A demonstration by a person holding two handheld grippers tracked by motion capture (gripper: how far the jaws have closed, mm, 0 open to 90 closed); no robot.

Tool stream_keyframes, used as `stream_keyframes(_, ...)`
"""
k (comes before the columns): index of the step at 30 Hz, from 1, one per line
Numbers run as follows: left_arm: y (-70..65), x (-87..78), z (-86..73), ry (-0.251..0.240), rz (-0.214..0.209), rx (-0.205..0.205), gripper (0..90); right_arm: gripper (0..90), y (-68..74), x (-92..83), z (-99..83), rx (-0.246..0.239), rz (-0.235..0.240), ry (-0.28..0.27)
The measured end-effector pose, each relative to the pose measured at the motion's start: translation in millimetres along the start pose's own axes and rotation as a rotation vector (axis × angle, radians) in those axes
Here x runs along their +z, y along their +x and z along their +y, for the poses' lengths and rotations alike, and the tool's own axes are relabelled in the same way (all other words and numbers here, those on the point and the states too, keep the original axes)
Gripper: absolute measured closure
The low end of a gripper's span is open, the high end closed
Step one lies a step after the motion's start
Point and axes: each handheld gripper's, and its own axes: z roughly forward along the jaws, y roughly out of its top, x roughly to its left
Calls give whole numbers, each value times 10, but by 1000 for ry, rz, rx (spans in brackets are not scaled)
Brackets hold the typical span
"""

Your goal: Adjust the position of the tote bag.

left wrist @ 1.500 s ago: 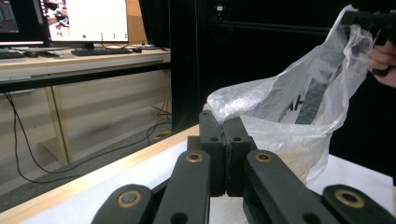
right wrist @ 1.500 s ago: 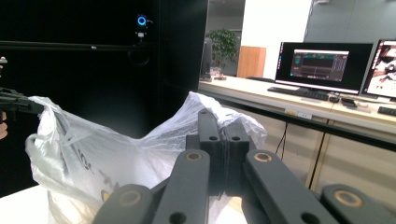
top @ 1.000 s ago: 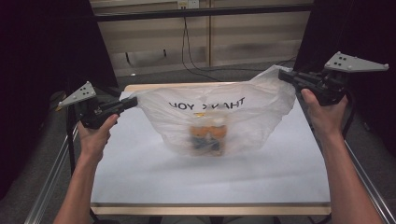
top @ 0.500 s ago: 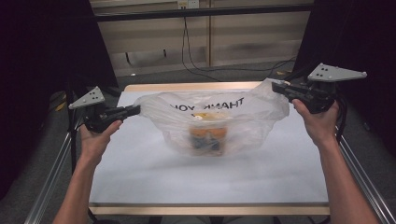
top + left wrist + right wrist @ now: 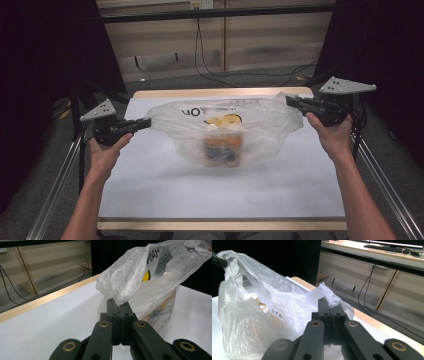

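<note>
Stretching plastic bag [image 5: 227, 127] lengthwise left-right, left tongs [image 5: 146, 123], right tongs [image 5: 290, 100] pinching ends.

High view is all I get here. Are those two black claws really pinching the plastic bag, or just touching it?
Observer: Pinching. The left gripper has its jaws shut on a bunched corner of the plastic bag.
Operator: And the other claw?
Observer: Same: the right gripper is clamped on its own twisted corner.
Operator: What's inside?
Observer: From the right gripper view, small pale rounded tops show through the film; what they belong to I cannot tell.
</note>
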Motion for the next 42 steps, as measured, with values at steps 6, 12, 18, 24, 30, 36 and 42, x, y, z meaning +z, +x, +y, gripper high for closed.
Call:
stream_keyframes(6, -61, -23, -110, -10, -37, -4, 897, 899, 10, 64, -129, 9, 5, 22)
stream_keyframes(12, -58, 98, -264, -4, -35, -42, 897, 899, -5, 111, -234, 30, 0, 32)
stream_keyframes(18, -44, 205, -324, 3, -51, -67, 897, 899, -20, 151, -298, 41, 9, 40)
stream_keyframes(24, -87, 258, -373, 29, -52, -60, 897, 899, 22, 164, -401, 22, 0, 79)
stream_keyframes(30, -23, 331, -447, 57, -50, -80, 897, 899, -22, 201, -501, 46, -6, 83)
stream_keyframes(36, -9, 382, -540, 95, -44, -89, 898, 899, -16, 287, -635, 56, -8, 100)
stream_keyframes(42, -5, 420, -593, 131, -27, -85, 898, 898, -20, 320, -815, 88, -17, 86)
